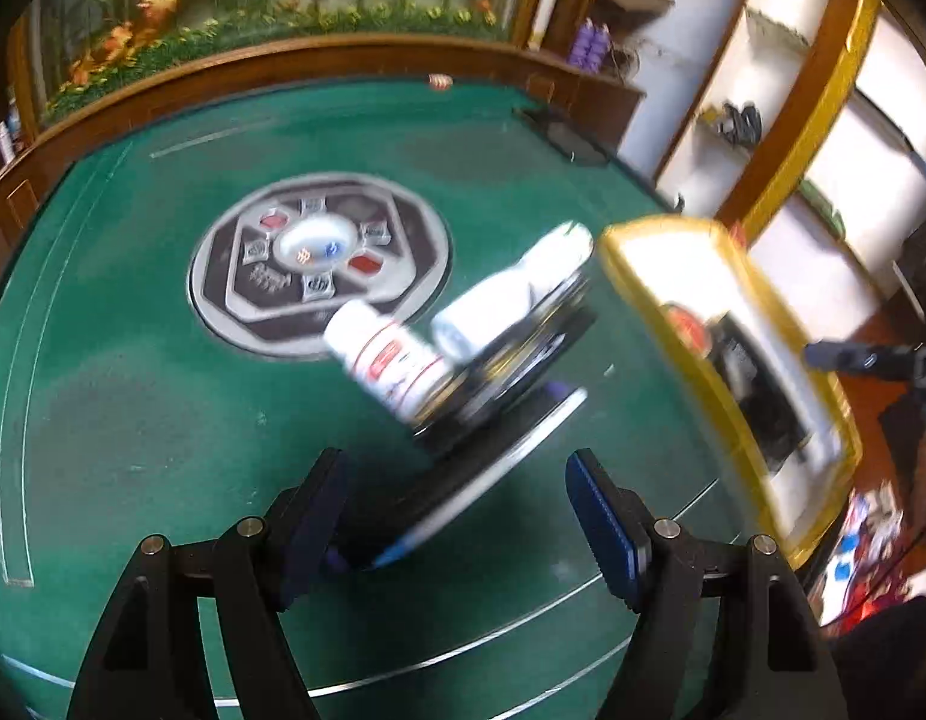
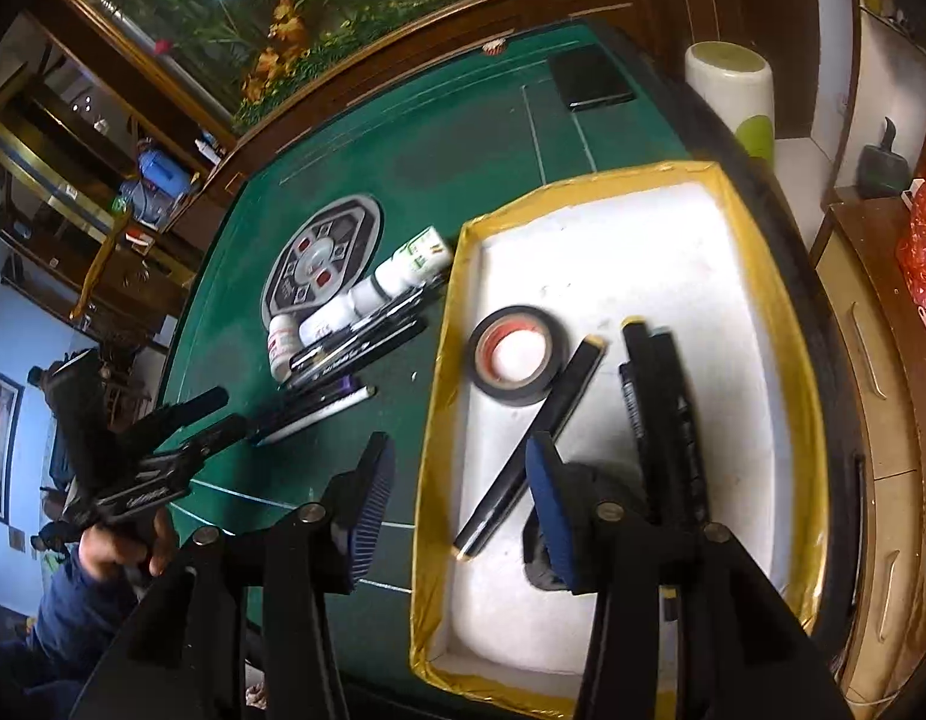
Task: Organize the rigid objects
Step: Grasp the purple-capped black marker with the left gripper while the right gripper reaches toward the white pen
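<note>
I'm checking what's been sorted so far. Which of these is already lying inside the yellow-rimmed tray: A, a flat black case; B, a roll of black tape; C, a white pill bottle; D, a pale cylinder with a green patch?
B: the roll of black tape lies on the white floor of the yellow-rimmed tray beside black pens, while the white bottles sit out on the green table.

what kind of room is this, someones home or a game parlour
Probably a home living room with a game table: a green felt mahjong table with a central dice console, wooden cabinets with shelves, and a flower mural along the wall.
</note>
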